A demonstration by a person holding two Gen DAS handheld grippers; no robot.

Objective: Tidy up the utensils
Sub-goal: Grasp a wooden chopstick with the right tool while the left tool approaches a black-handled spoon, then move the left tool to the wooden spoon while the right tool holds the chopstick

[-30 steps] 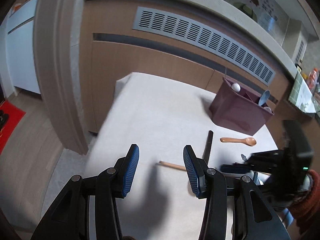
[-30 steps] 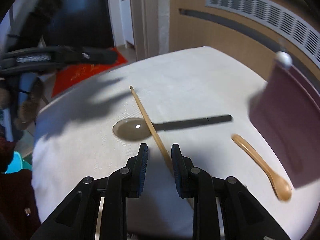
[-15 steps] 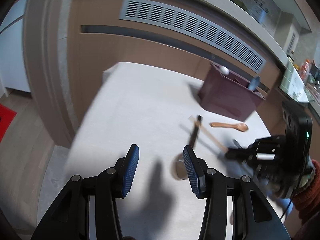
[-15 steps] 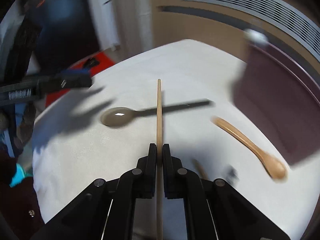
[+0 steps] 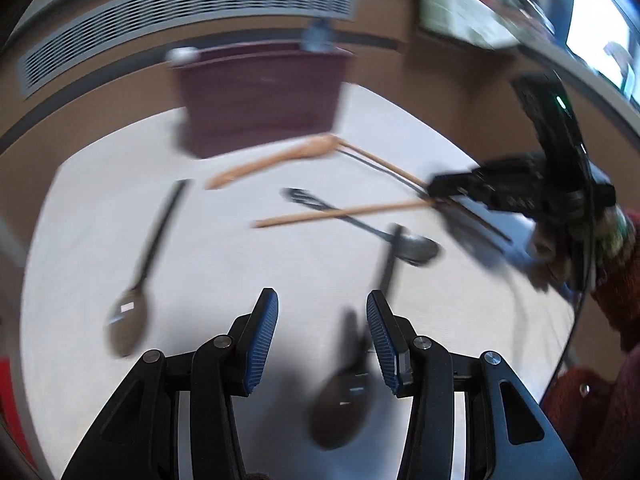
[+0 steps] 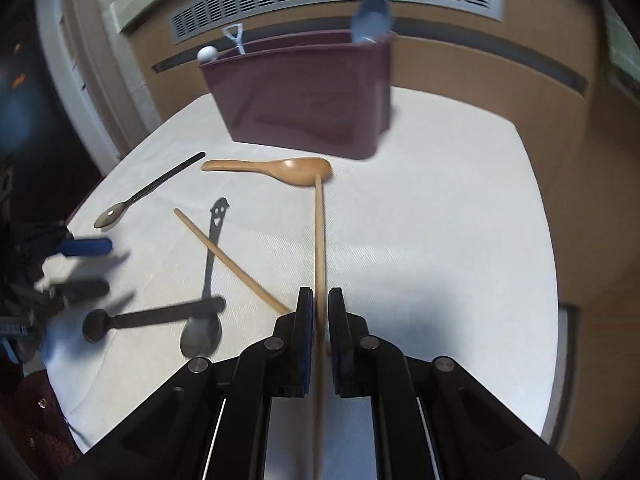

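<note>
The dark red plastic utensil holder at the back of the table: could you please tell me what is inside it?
Sticking out of the dark red plastic utensil holder: a blue-grey spoon bowl, a white round knob, a clear looped handle. Its opaque walls hide everything lower.

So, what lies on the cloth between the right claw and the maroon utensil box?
In the right wrist view, only the wooden spoon lies before the box; the held chopstick in the right claw points toward it.

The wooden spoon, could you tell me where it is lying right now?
In the right wrist view the wooden spoon lies on the white table just in front of the maroon utensil holder, its bowl beside the held chopstick's tip.
</note>
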